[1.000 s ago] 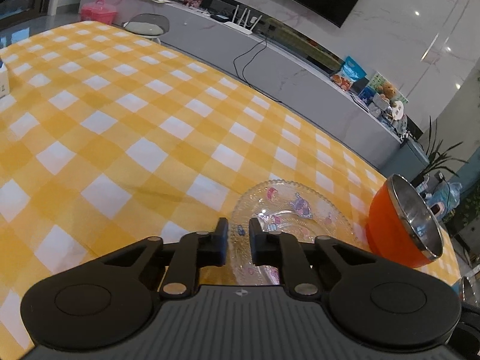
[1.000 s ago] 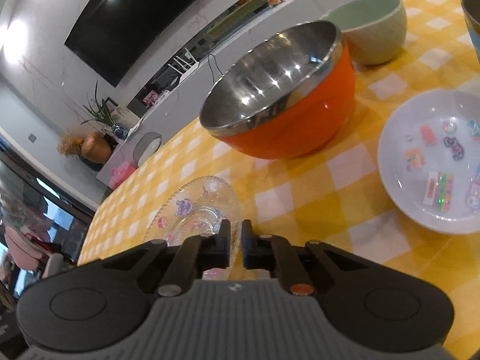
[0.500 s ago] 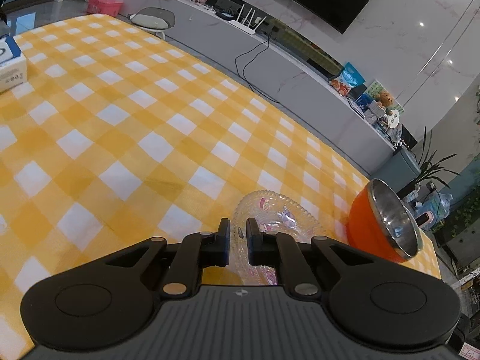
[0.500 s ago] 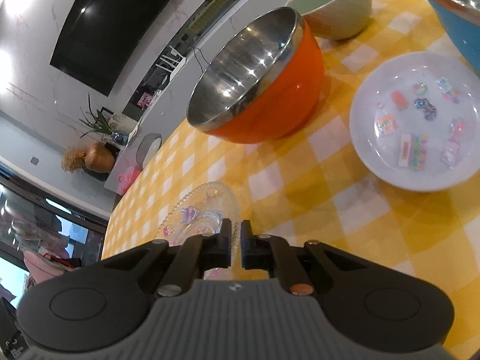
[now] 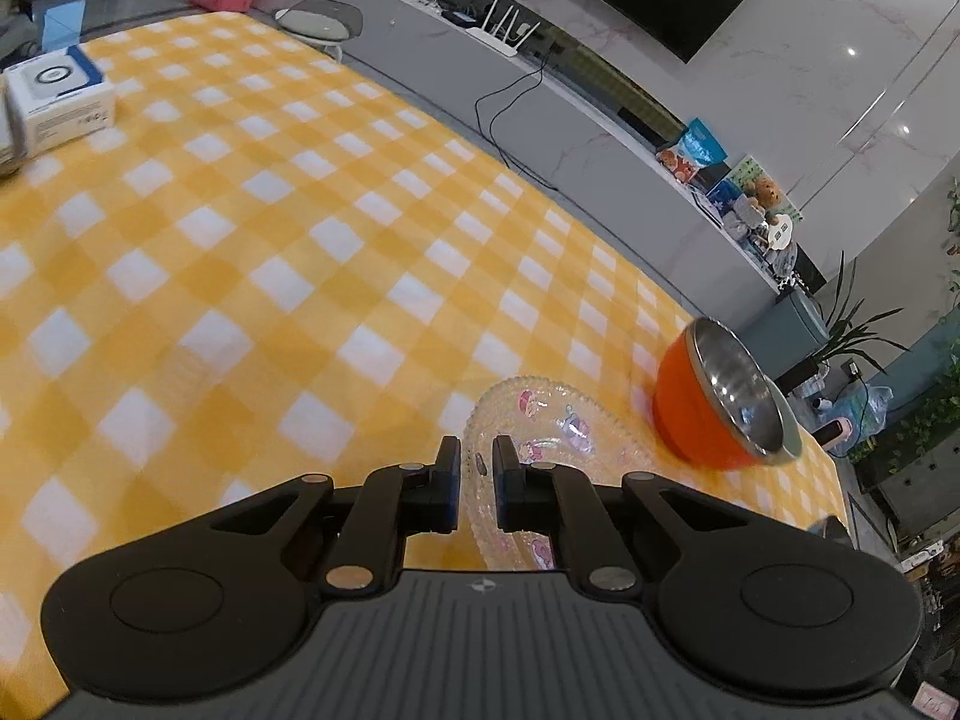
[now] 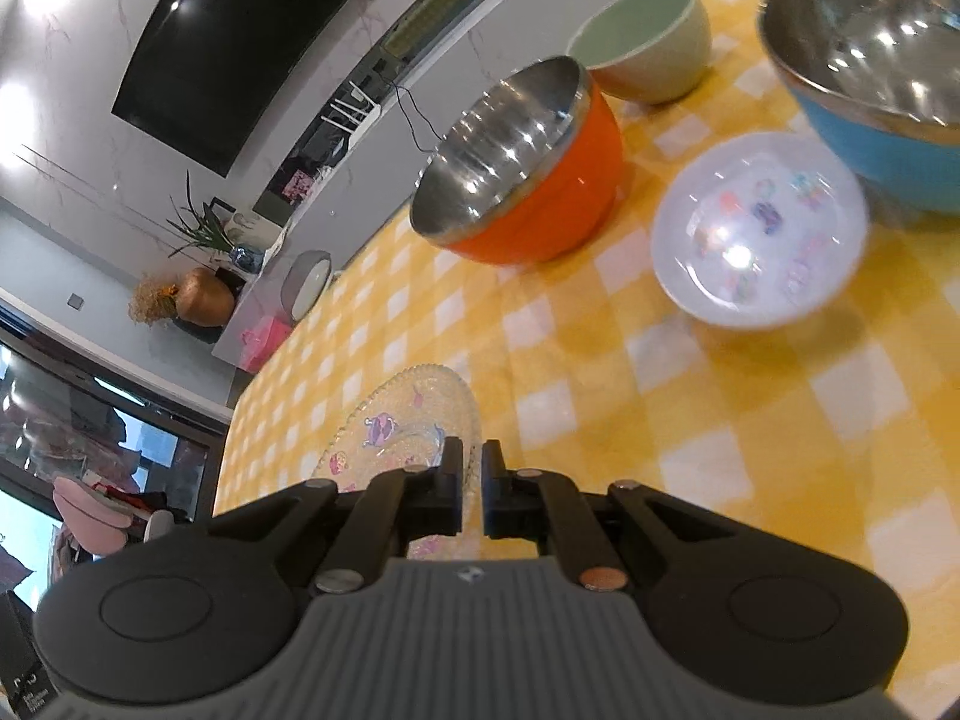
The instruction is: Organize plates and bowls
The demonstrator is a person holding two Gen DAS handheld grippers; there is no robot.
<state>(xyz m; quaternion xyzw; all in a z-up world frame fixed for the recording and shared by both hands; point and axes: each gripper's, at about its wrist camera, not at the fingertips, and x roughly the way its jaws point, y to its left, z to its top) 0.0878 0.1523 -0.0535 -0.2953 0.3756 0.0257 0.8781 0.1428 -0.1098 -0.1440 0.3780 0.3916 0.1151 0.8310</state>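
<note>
we're pinching the clear glass plate (image 5: 558, 426) rim both sides | left gripper (image 5: 477, 468) + right gripper (image 6: 467, 474) jaws nearly closed on it | plate sitting over checked tablecloth (image 5: 240, 276) | orange bowl (image 6: 522, 180), white plate (image 6: 759, 228), blue bowl (image 6: 870, 66), green bowl (image 6: 645, 36) crowding beyond

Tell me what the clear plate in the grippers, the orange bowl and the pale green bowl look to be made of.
Clear plate: transparent glass or clear plastic; the checks show through, and it has a beaded rim and cartoon prints.
Orange bowl: shiny steel lining with mirror glints; glossy orange outer shell, plastic or painted metal.
Pale green bowl: opaque and matte, probably ceramic or melamine.
</note>
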